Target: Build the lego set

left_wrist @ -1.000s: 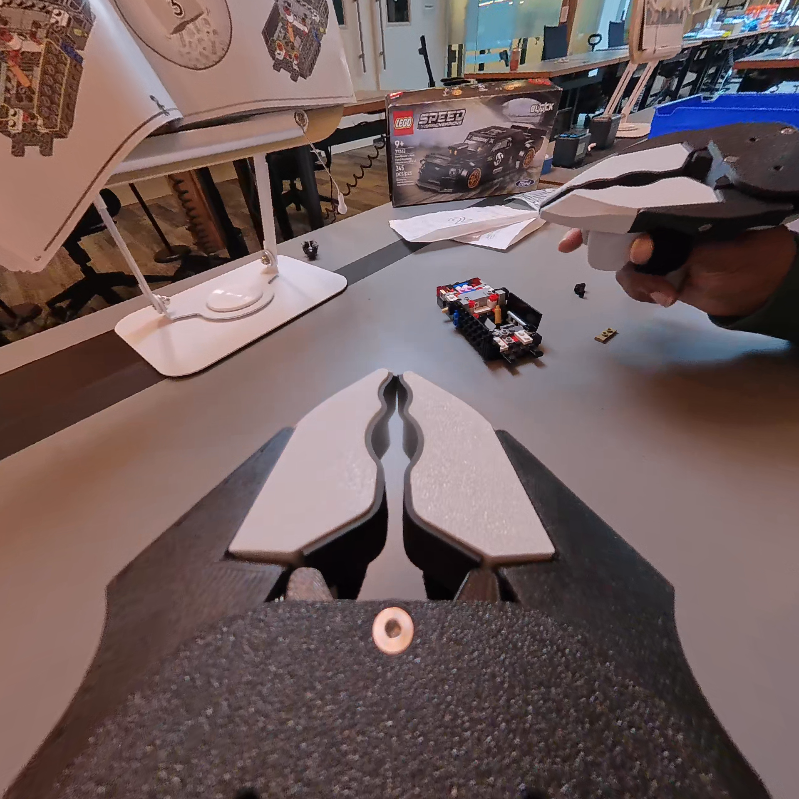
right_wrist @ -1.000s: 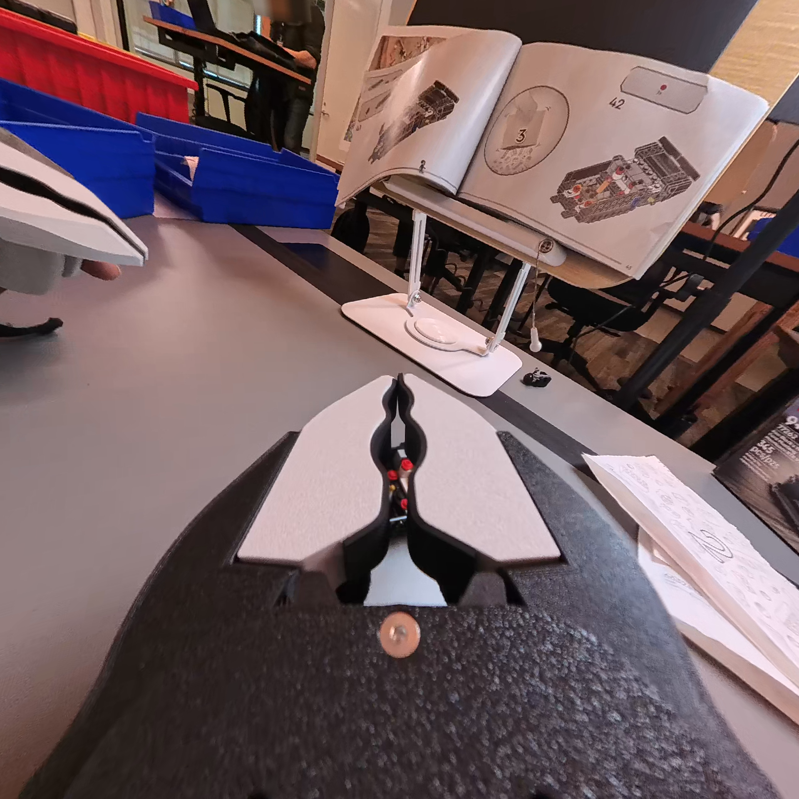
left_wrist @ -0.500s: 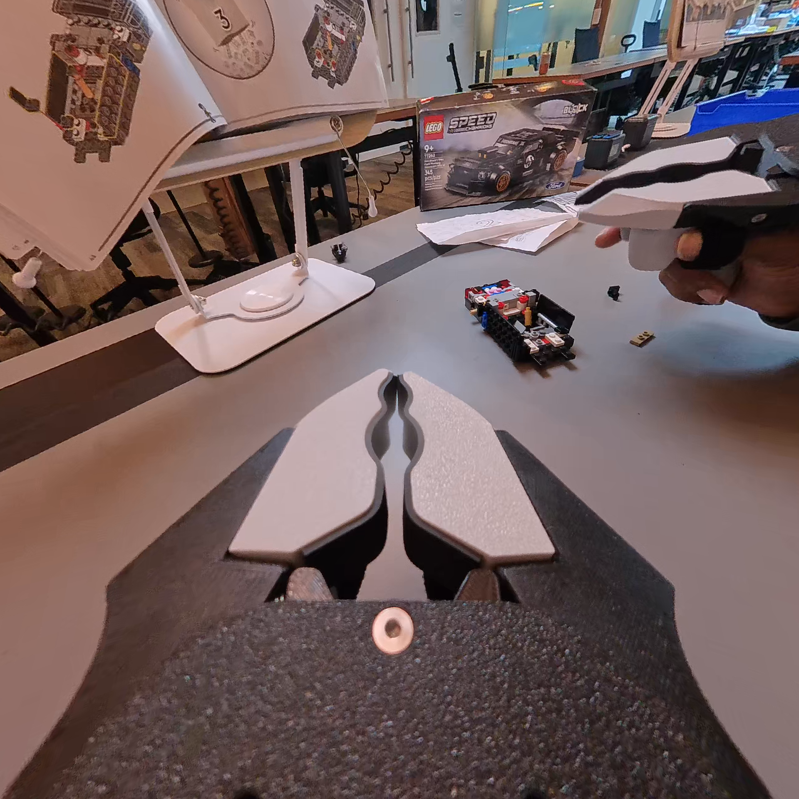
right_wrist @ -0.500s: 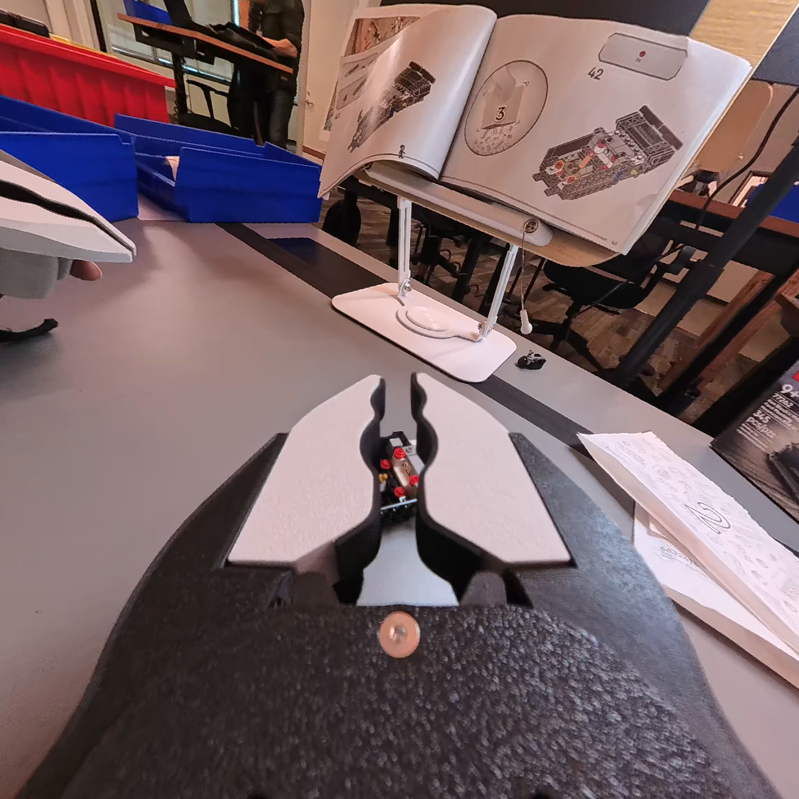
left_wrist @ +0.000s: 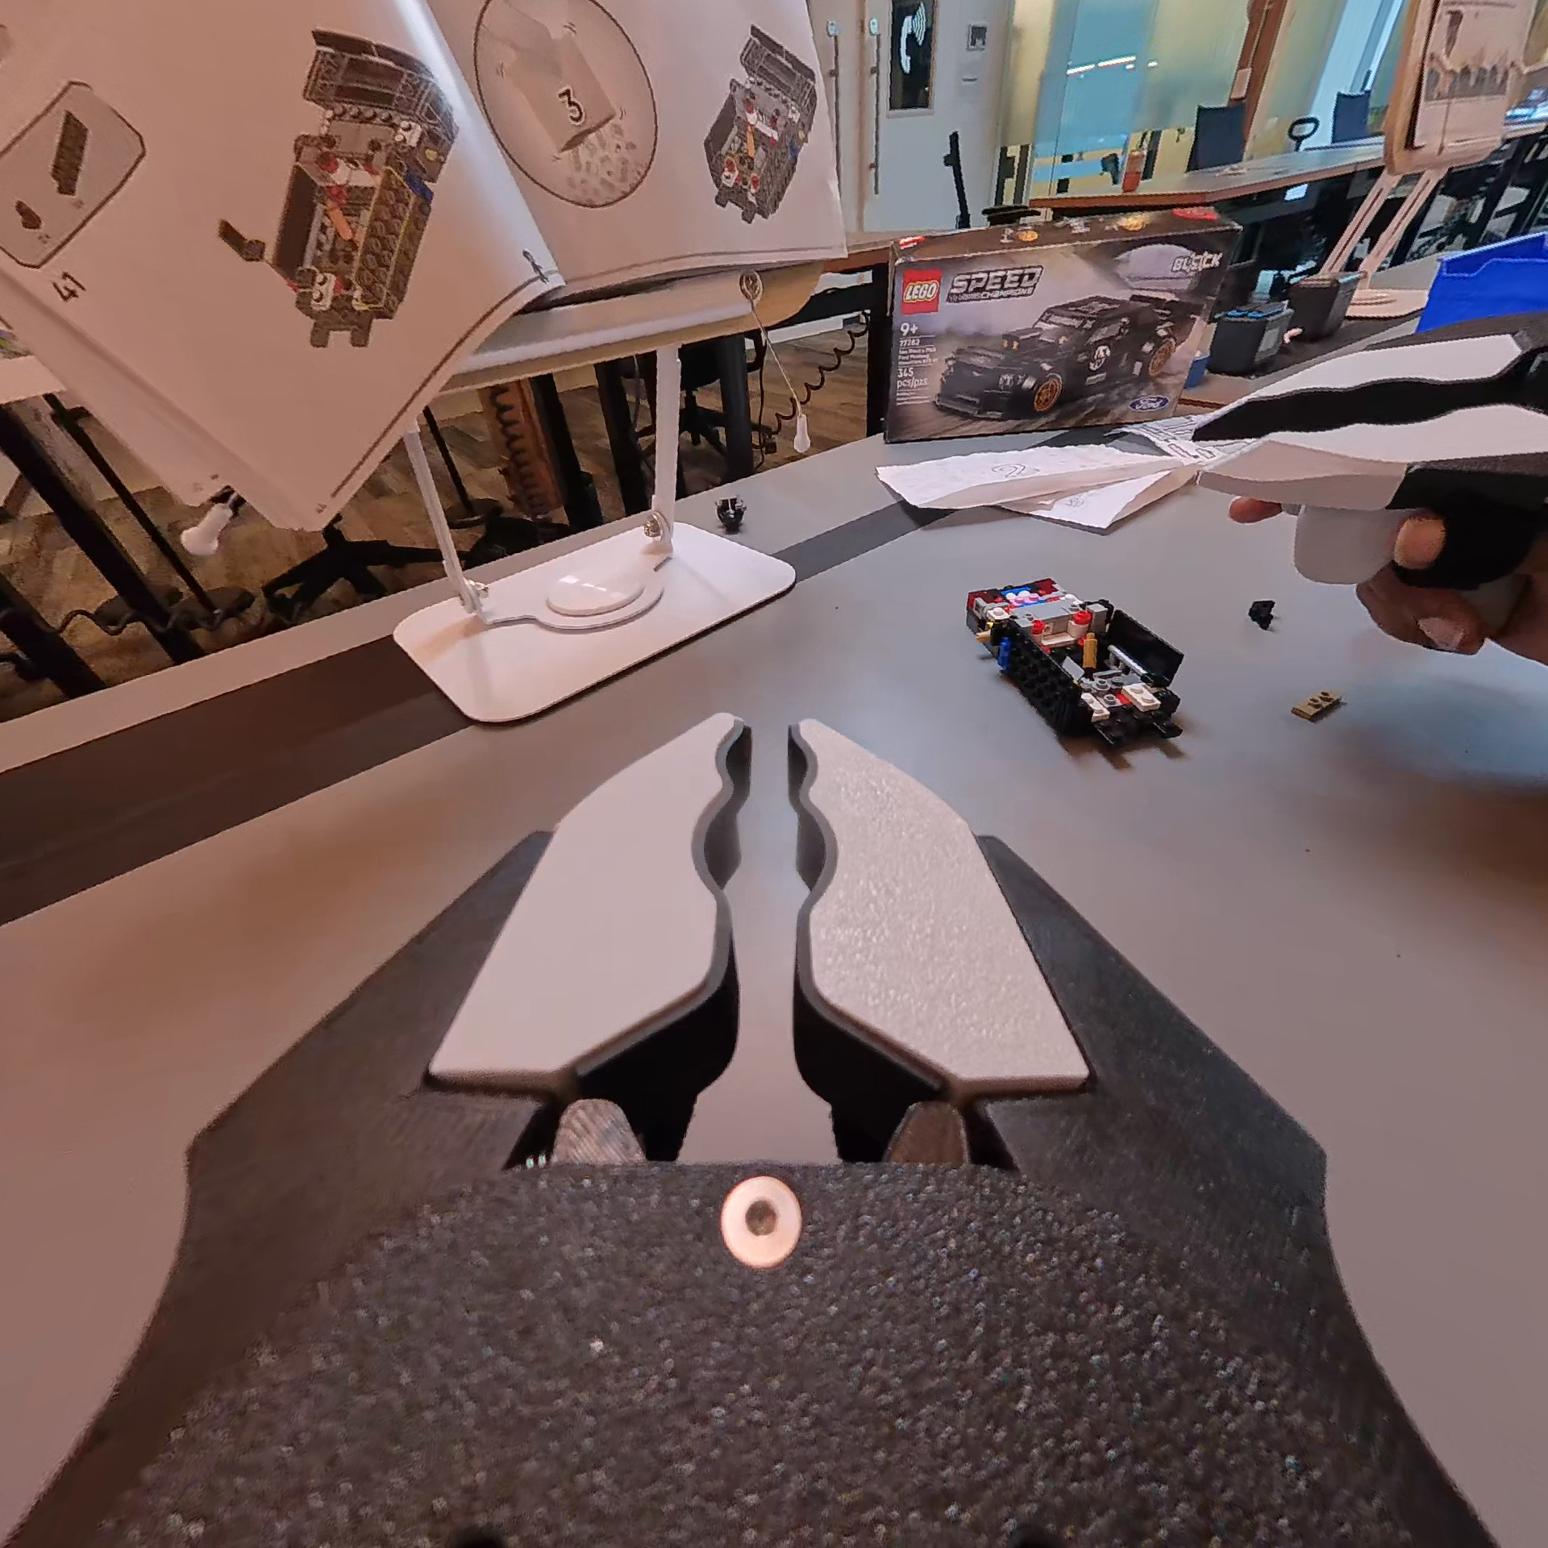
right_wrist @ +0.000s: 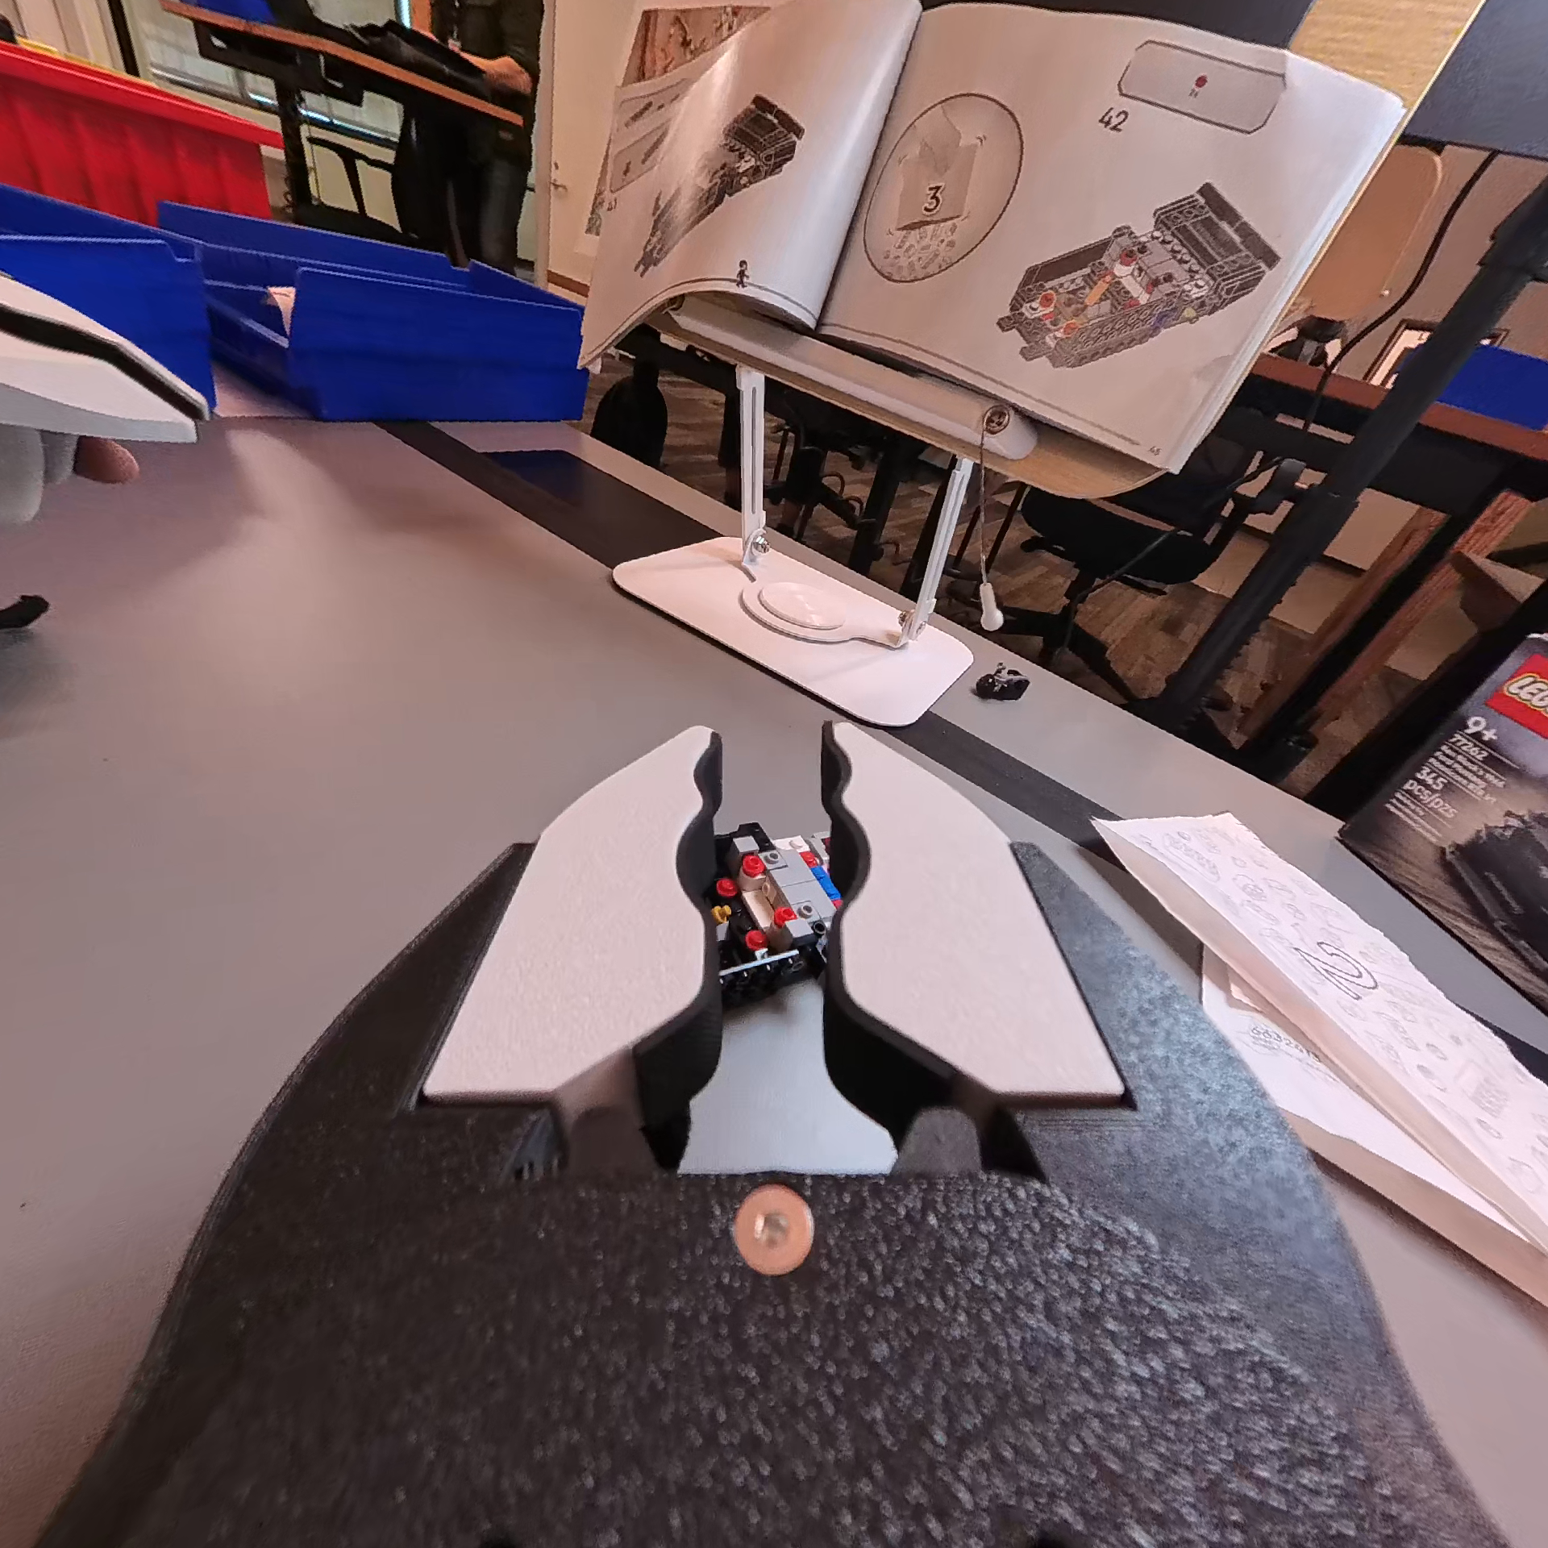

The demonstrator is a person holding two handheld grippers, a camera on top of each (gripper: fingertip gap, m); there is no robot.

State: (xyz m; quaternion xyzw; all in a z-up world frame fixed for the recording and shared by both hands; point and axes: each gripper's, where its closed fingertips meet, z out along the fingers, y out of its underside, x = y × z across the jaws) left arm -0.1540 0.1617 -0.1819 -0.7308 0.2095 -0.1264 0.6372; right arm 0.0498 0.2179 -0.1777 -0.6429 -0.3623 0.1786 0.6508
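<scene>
A partly built black Lego car chassis (left_wrist: 1076, 662) with red, grey and blue parts lies on the grey table (left_wrist: 1256, 921). My right gripper (right_wrist: 771, 737) is open and empty above it. The chassis (right_wrist: 775, 905) shows through the gap between its fingers. In the left wrist view my right gripper (left_wrist: 1206, 452) hovers to the right of the car, apart from it. My left gripper (left_wrist: 766, 729) is slightly open and empty, low over bare table well short of the car. It also shows at the left edge of the right wrist view (right_wrist: 197, 410).
A small black piece (left_wrist: 1262, 613) and a tan piece (left_wrist: 1317, 705) lie right of the car. An open instruction booklet (right_wrist: 963, 193) sits on a white stand (left_wrist: 586, 603), with a black part (left_wrist: 732, 513) beside its base. The set's box (left_wrist: 1055, 335), paper bags (left_wrist: 1030, 482) and blue bins (right_wrist: 377, 335) are farther back. The left gripper's tips are roughly 20 centimeters from the right gripper's. The small black piece (left_wrist: 1262, 613) is closer to my right gripper, around 15 centimeters from its tips; the left tips are 35 centimeters off.
My right gripper has opened from shut, so more of the chassis shows between its fingers. My left gripper has opened a small gap. The car sits farther right in the left wrist view.
</scene>
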